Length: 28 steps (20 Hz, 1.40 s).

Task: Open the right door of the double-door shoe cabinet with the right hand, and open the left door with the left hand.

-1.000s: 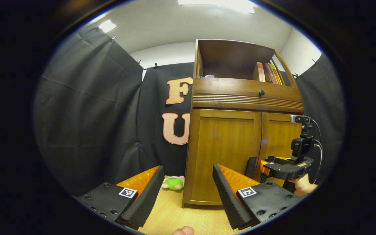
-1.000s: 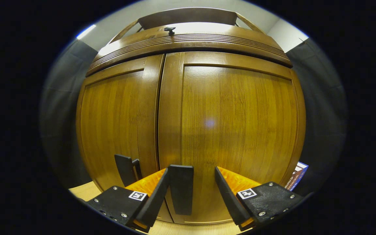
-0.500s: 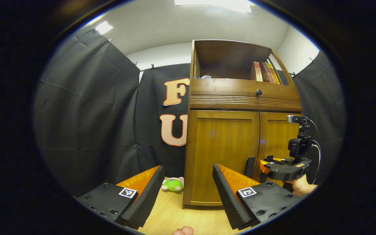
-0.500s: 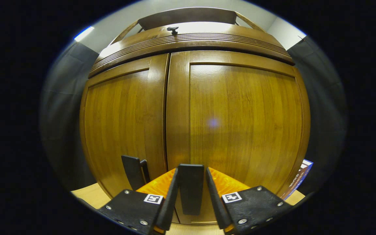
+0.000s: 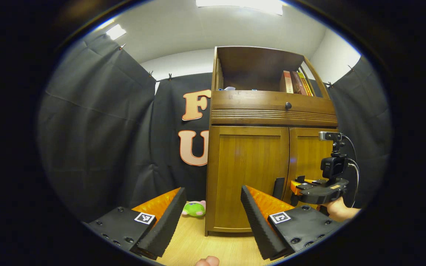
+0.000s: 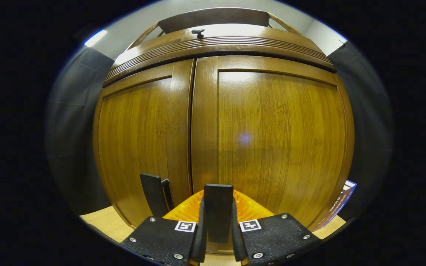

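Both doors shut — right gripper (image 6: 217,236) jaws clamped on right handle (image 6: 218,207); left gripper (image 5: 212,218) jaws apart.

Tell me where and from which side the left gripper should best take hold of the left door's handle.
Grip the left door handle, the upright dark bar standing off the left door low beside the centre seam. It is vertical, so the open left gripper should probably come straight at the door's front, one finger on each side of the bar. The right gripper already clamps the right door handle.
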{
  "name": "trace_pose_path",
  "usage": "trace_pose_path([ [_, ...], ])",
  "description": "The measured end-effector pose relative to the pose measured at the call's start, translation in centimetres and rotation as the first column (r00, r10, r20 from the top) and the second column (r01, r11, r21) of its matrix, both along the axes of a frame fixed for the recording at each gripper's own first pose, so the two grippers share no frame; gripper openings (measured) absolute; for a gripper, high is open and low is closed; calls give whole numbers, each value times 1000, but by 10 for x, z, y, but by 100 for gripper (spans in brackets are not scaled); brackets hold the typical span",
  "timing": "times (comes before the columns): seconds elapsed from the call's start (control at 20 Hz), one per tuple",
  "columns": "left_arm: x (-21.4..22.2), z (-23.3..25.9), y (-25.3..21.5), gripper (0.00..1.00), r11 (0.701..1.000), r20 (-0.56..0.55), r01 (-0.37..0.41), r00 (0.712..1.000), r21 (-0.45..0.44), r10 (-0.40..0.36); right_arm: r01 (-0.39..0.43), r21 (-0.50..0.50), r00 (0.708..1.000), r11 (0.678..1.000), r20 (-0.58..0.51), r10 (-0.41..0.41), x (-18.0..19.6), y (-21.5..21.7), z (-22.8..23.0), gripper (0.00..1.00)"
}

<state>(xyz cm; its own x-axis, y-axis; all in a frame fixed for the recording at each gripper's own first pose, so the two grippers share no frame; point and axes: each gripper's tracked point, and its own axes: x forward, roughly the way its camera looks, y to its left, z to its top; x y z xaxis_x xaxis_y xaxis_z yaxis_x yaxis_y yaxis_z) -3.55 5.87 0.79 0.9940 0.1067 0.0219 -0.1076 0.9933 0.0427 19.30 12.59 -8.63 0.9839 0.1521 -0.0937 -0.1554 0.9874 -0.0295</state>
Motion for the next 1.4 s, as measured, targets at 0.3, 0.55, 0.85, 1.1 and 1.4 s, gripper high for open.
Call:
trace_pose_path([
  [0.3, -15, 7, -2, 99, 1000, 0, -7, 1000, 10, 7, -17, -18, 1000, 1000, 1, 17, -2, 0, -1, 26],
  [0.55, -23, 9, -9, 94, 1000, 0, -7, 1000, 6, 7, -36, -2, 999, 999, -2, 36, -12, -1, 2, 26],
  [0.85, -28, 9, -30, 94, 999, -11, 36, 999, 21, -36, -71, 18, 997, 997, -4, 71, -48, -9, 4, 26],
  [1.1, -26, 1, -49, 96, 998, -28, 68, 997, 9, -68, -88, 14, 996, 996, -13, 88, -74, -19, 4, 26],
  [1.4, -26, -4, -68, 97, 994, -38, 107, 993, -11, -108, -104, 5, 995, 995, -13, 104, -108, -38, 7, 26],
])
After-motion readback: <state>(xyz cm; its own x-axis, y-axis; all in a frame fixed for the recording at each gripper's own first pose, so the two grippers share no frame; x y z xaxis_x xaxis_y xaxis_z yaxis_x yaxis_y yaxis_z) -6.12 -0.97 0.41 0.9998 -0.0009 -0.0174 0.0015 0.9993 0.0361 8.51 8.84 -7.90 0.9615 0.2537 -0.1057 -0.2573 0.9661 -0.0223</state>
